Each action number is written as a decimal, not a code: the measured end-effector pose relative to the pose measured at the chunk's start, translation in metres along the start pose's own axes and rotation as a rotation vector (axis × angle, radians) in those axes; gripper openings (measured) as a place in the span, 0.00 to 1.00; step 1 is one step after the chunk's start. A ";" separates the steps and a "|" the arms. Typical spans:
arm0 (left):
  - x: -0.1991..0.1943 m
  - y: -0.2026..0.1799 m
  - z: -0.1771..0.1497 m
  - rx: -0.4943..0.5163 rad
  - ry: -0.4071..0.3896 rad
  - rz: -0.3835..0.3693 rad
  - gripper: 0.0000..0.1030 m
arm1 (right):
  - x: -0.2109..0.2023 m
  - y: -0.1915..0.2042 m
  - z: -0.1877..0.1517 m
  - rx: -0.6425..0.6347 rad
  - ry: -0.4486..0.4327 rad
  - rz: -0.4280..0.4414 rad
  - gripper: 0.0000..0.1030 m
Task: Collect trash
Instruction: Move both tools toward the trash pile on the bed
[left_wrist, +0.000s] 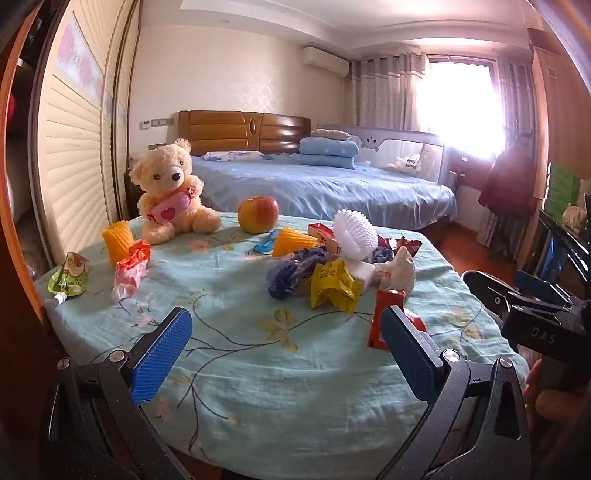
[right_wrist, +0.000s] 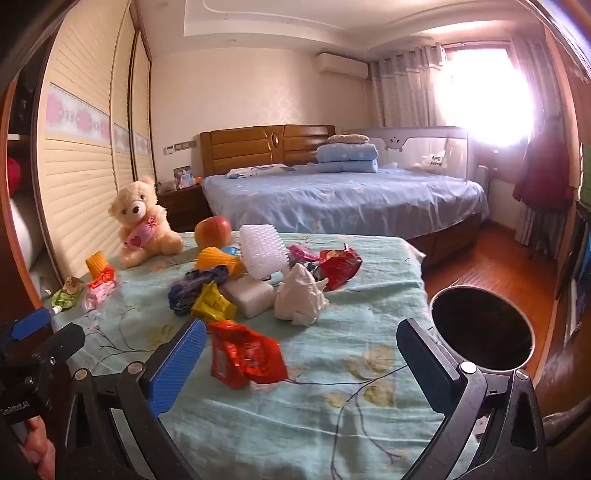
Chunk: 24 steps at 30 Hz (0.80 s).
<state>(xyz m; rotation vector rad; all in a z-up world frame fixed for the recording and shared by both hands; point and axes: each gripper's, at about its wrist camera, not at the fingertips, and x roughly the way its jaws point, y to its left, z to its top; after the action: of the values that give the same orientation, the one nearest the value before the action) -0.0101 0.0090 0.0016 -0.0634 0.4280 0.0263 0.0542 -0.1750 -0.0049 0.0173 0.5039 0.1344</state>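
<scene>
Blue-padded fingers of the left gripper (left_wrist: 286, 343) stand wide apart at the near edge of the tabletop (left_wrist: 258, 369), holding nothing; only the flowered light-green cloth lies between them. Wide apart and empty too is the right gripper (right_wrist: 301, 363), whose fingers hover above a crumpled red wrapper (right_wrist: 245, 356) without touching it.

Taking the teddy bear (left_wrist: 171, 194) at the far left corner as landmark: just right of it sits an apple (left_wrist: 258, 214). Left and nearer than the bear stands an orange ribbed cup (left_wrist: 117, 242), with a red-and-white wrapper (left_wrist: 131, 267) beside it and a green drink pouch (left_wrist: 70, 277) further left near the edge. Well right of the bear, past the apple, the main trash pile lies: a second orange cup (left_wrist: 291, 242) on its side, a white spiky brush (left_wrist: 354, 230), a dark blue wrapper (left_wrist: 291, 273), a yellow packet (left_wrist: 332, 284), a white block (right_wrist: 251, 293), a crumpled tissue (right_wrist: 299, 295) and another red wrapper (right_wrist: 338, 264). Furthest right from the bear, off the tabletop's right edge, stands a round dark bin (right_wrist: 482, 328) with its mouth open. Behind the bear is a bed (left_wrist: 332, 188) with blue sheets.
</scene>
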 end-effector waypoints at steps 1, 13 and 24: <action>0.001 0.004 0.000 -0.001 -0.003 -0.006 1.00 | 0.000 0.000 0.000 0.006 0.003 0.007 1.00; 0.001 0.004 0.003 0.008 -0.007 0.005 1.00 | -0.001 0.002 0.001 0.025 0.007 0.040 1.00; 0.003 0.005 0.001 0.003 -0.002 0.011 1.00 | 0.000 0.006 0.000 0.018 0.005 0.054 1.00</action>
<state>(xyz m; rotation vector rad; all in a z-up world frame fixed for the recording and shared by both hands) -0.0074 0.0138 0.0012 -0.0576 0.4261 0.0365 0.0530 -0.1688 -0.0043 0.0480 0.5094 0.1826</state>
